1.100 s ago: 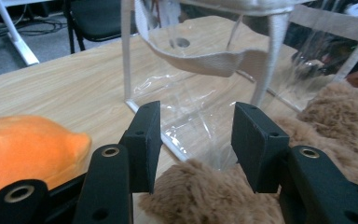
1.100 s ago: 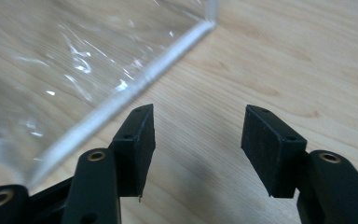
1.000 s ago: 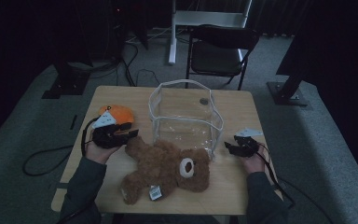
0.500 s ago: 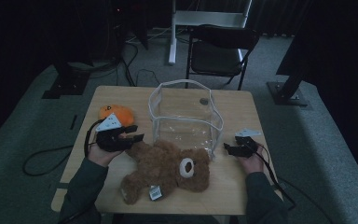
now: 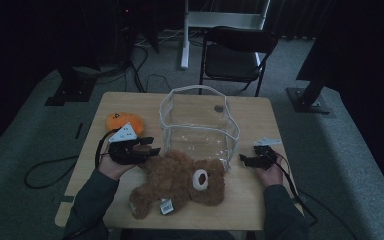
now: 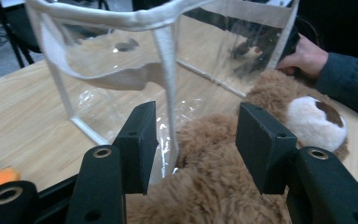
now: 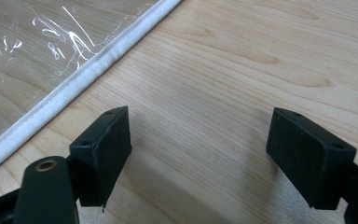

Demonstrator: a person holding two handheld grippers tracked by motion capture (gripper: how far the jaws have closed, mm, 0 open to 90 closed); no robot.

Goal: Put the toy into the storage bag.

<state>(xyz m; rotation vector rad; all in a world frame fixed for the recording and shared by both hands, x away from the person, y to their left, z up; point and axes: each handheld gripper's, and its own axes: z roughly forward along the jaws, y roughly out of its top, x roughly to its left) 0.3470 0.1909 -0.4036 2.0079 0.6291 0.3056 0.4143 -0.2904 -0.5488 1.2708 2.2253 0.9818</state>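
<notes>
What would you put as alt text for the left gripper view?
The left tool, jaws open with nothing gripped, hangs over a brown teddy bear lying against the corner seam of a clear plastic bag with white trim on a wooden table. Beyond the bag, a hand rests near the bear's white muzzle.

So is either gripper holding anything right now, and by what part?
Nothing is held. The left gripper stands open over the teddy bear; the right gripper is open over bare table, its jaws just opening.
</notes>
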